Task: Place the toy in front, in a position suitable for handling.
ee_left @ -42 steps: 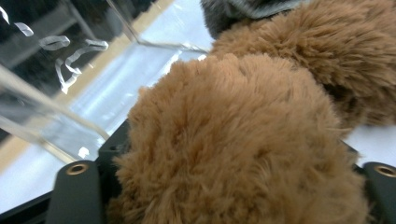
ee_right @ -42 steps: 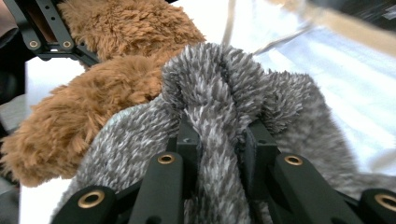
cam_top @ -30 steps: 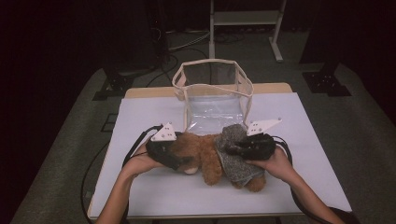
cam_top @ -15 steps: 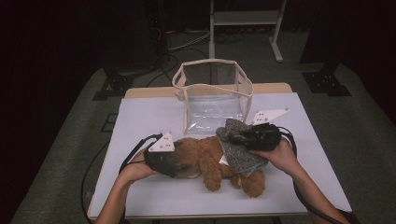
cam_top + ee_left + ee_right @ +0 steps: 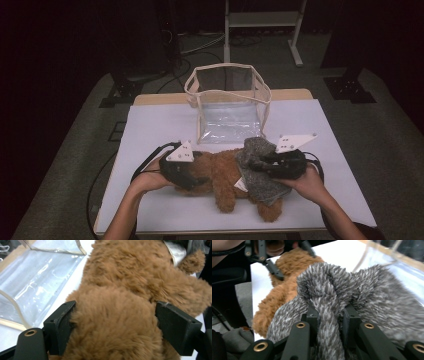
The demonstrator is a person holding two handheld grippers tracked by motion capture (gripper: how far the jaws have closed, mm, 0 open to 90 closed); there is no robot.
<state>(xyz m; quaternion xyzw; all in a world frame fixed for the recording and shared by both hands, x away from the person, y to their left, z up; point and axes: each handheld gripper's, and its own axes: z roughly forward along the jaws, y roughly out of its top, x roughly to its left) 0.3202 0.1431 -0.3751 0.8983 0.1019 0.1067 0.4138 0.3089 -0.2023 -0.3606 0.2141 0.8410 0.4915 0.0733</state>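
One brown plush toy [image 5: 220, 172], one grey fuzzy garment [image 5: 260, 172] and one clear bag [image 5: 227, 102] are sitting on the worktop [image 5: 150, 125], toy nearest the person. Left claw [image 5: 112, 327] is clamping the toy's brown fur. Right claw [image 5: 330, 320] is pinching a fold of the grey garment, both forearms reaching in low.

A brown plush bear [image 5: 220, 175] in a grey fuzzy garment [image 5: 260, 172] lies on the table.

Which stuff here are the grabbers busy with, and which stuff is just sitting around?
Being worked on:
- brown teddy bear, between the left gripper's jaws
- grey fuzzy cloth, pinched by the right gripper
- probably the clear bag, open just behind them

Just sitting around:
- white metal stand on the floor
- floor cables
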